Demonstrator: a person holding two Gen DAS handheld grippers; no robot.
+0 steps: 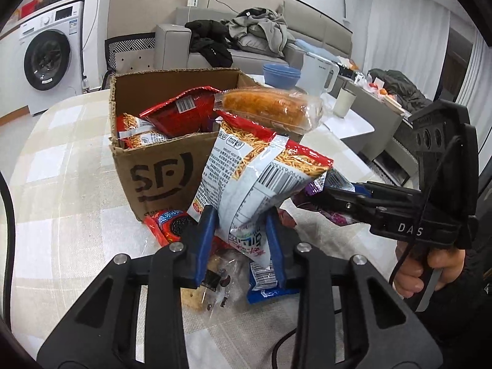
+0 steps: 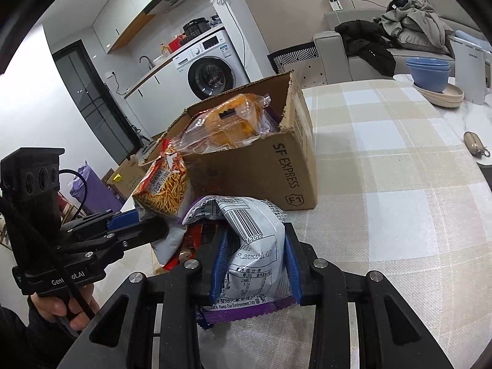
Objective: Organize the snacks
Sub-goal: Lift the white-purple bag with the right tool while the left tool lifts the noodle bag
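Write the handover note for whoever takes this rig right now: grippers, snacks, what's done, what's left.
Left gripper: shut on the noodle snack bag, lifted beside the cardboard box.
Right gripper: shut on the purple-edged packet.
Done: the box already holds the wrapped bread, a red packet and another noodle bag.
Left: box both held bags, then the cookie pack, blue packet and clear-wrapped snack lying on the checked tablecloth.
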